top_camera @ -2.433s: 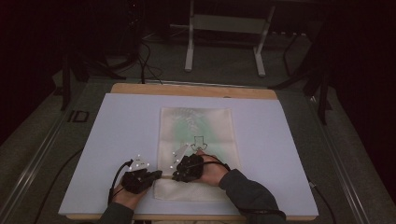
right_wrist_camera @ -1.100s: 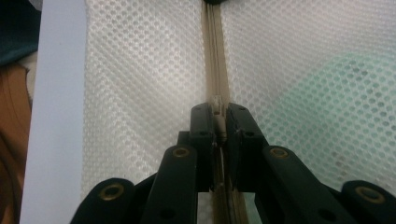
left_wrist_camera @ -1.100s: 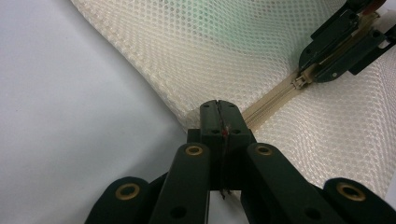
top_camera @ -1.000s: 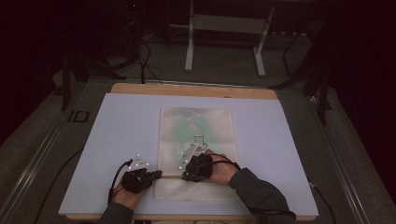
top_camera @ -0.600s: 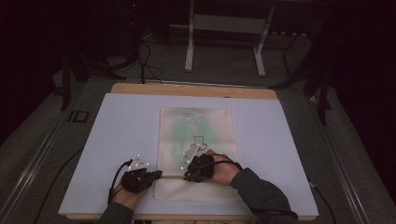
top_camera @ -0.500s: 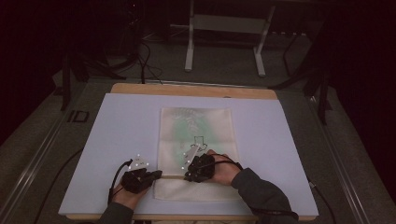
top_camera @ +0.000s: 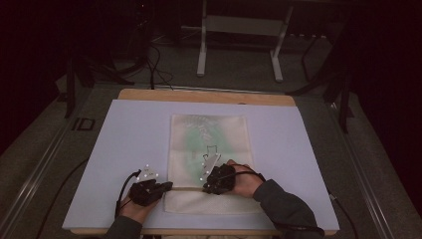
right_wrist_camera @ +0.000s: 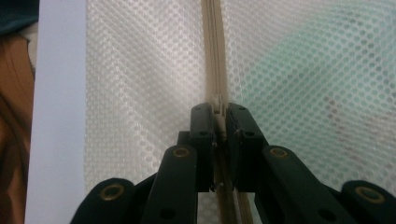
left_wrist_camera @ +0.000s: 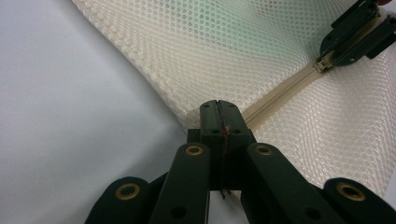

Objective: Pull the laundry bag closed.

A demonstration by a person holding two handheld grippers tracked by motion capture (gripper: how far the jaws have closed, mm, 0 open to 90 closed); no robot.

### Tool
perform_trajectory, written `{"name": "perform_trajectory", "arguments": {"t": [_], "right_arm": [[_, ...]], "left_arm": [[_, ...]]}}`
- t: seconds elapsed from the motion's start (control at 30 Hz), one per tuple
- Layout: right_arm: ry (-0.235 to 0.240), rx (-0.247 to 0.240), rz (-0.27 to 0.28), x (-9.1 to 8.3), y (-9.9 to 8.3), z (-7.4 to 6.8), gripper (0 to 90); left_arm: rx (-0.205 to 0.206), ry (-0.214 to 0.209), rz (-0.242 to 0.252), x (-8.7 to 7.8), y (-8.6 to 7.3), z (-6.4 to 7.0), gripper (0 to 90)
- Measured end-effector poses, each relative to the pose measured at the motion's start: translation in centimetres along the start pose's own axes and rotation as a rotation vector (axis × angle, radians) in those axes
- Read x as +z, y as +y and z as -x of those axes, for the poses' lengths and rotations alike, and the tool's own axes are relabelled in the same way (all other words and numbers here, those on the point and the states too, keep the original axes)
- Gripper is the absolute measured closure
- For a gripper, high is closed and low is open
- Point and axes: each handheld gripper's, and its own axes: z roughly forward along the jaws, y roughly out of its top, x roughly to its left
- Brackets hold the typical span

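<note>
The tabletop (top_camera: 129, 129) lies bare on the left and right of the frame and along the upper edge, giving open passage there. In the middle, the flat mesh bag (top_camera: 209, 134) is the one thing in the way. The left gripper (top_camera: 166, 186) and right gripper (top_camera: 208, 185) crowd its lower part, near each other.

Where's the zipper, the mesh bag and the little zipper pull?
zipper (left_wrist_camera: 280, 95), left gripper view, on its beige tape.
mesh bag (top_camera: 209, 129), high view, on its far green part.
zipper pull (right_wrist_camera: 218, 105), right gripper view, on its top end.
</note>
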Motion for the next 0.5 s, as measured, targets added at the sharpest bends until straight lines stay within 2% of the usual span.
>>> {"name": "perform_trajectory", "arguments": {"t": [0.5], "right_arm": [[-0.001,0.014,-0.008,-0.8,-1.3,0.1,82.3]], "left_arm": [[0.001,0.0,0.0,0.0,0.0,0.0,89.5]]}}
